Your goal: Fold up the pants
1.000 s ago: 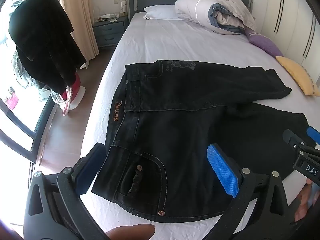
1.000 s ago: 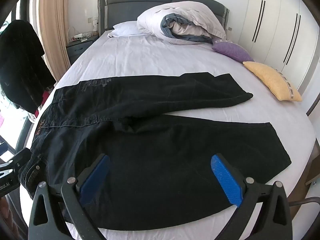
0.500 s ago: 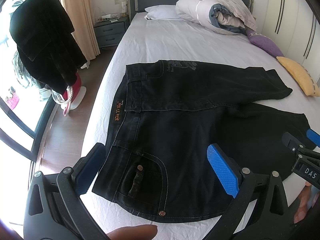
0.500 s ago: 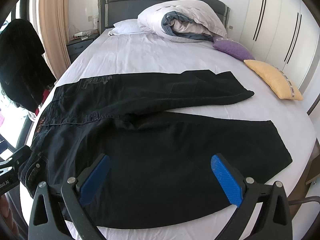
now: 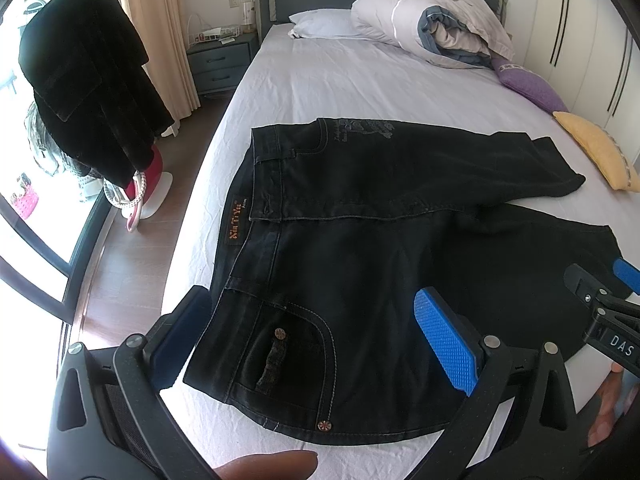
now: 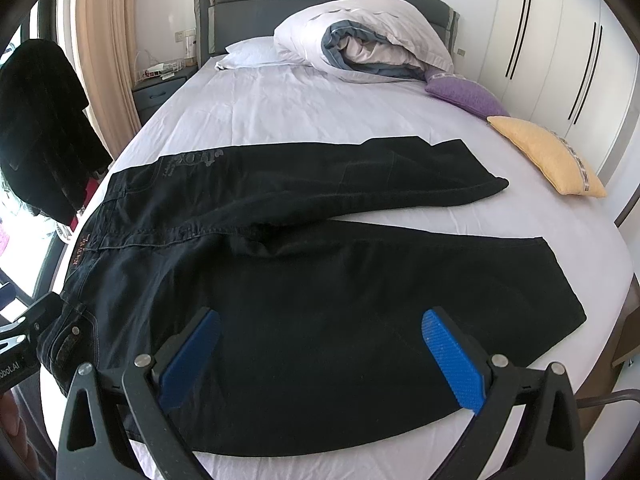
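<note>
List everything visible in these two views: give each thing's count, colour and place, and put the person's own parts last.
pants: 1, black, spread flat on the bed, unfolded
bed: 1, white sheet, grey headboard
duvet: 1, white and grey-blue, bundled at the head
pillow: 1, white, beside the duvet
cushions: 2, purple and yellow, right edge of the bed
nightstand: 1, grey-blue, left of the bed
coat: 1, black, hanging by the window
wardrobe: white, right wall
left tongs: blue pads, open over the waistband
right tongs: blue pads, open over the near leg

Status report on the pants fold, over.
Left gripper open, right gripper open, both empty. Black pants flat on bed, unfolded. Nothing in the way.
</note>
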Action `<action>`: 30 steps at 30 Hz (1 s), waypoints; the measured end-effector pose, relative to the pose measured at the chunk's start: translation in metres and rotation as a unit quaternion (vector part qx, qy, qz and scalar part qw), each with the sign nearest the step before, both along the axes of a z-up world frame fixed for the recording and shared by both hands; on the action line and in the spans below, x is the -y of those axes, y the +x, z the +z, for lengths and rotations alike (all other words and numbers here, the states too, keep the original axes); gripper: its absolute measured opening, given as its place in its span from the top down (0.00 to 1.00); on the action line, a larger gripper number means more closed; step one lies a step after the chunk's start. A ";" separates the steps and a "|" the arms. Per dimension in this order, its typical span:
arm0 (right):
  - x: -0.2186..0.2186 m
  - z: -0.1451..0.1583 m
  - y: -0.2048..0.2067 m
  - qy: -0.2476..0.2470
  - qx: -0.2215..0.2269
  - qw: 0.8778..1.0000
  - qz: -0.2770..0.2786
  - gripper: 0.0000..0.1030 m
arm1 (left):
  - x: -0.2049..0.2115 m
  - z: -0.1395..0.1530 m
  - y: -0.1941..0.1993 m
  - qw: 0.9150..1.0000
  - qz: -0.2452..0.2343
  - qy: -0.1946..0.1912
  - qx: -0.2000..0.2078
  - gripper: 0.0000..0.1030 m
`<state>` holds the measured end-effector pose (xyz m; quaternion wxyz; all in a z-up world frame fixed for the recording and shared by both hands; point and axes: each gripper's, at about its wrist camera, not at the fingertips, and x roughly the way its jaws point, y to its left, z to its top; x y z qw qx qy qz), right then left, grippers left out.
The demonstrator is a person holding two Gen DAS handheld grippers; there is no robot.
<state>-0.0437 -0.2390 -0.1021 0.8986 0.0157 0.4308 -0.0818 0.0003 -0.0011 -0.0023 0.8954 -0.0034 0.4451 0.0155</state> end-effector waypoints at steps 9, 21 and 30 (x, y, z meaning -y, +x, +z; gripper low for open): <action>-0.001 -0.002 -0.001 0.001 -0.001 1.000 0.000 0.00 | 0.000 -0.001 0.000 1.000 0.000 0.001 0.000 0.00; -0.002 -0.003 -0.001 0.003 -0.002 1.000 0.000 0.00 | -0.003 -0.005 -0.002 1.000 0.002 0.002 -0.002 0.00; -0.002 -0.004 0.000 0.003 -0.002 1.000 0.000 0.00 | -0.003 -0.006 -0.002 1.000 0.003 0.002 -0.002 0.00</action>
